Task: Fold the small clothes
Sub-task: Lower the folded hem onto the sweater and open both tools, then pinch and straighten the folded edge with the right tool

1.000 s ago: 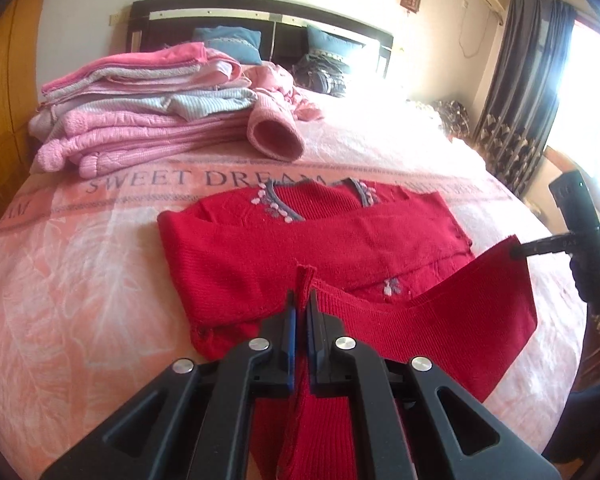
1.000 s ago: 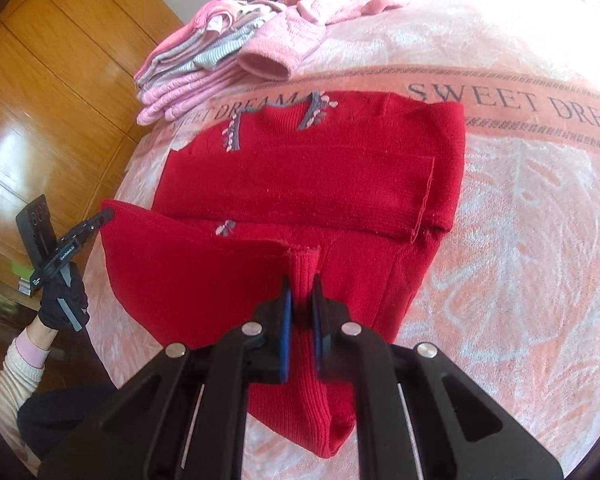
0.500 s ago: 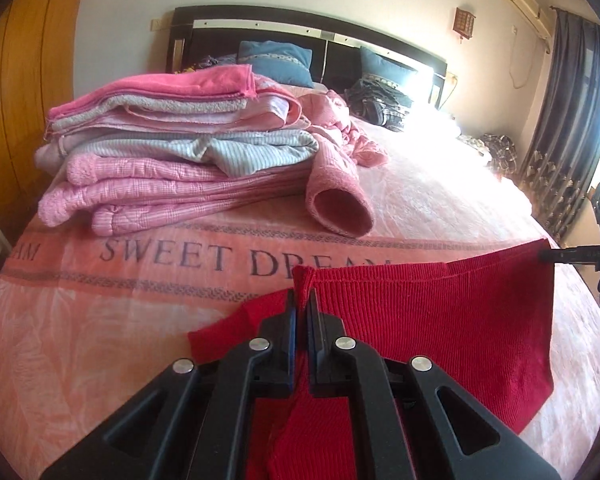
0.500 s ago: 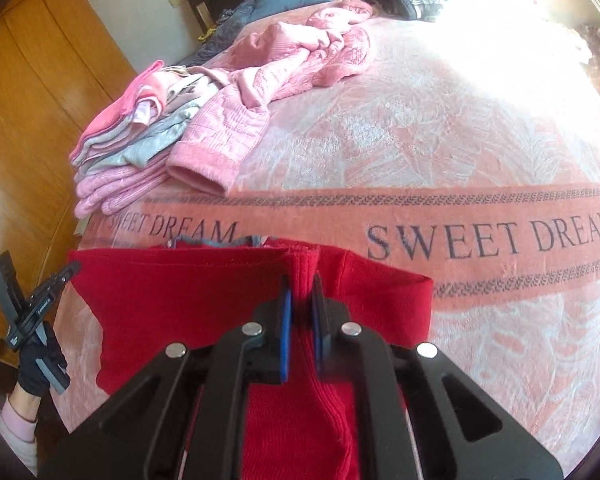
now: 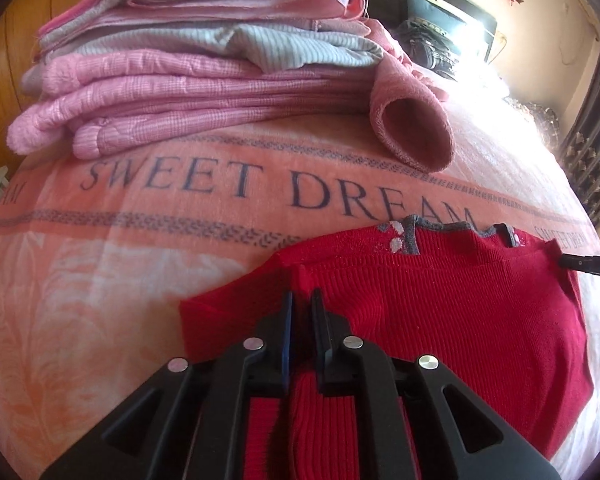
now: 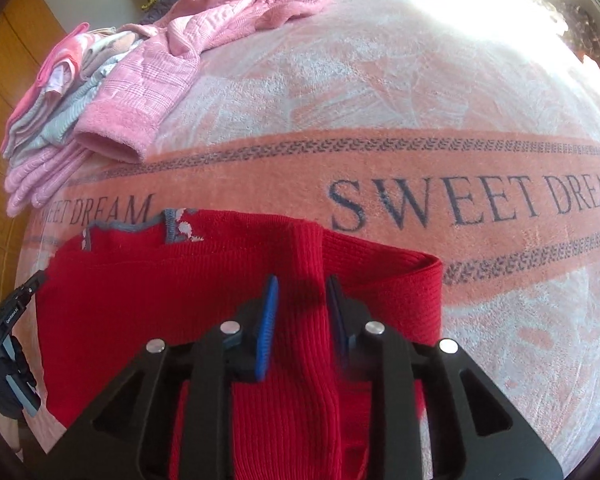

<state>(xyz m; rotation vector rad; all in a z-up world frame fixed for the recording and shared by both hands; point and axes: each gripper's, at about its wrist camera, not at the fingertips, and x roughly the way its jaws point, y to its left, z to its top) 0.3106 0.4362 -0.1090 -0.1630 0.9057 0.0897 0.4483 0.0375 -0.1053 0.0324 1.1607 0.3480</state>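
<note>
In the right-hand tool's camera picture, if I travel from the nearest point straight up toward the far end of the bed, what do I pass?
Right gripper → red sweater → "SWEET DREAM" band of the blanket → crumpled pink garment.

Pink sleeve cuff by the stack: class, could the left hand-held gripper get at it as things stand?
Probably not yet: the left hand-held gripper looks shut on the red sweater. Beyond it, only bare blanket lies before the cuff.

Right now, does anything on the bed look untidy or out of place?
Yes. A pink garment lies crumpled and unfolded, its sleeve cuff draped off the folded stack onto the blanket. The red sweater itself lies folded and fairly square.
</note>
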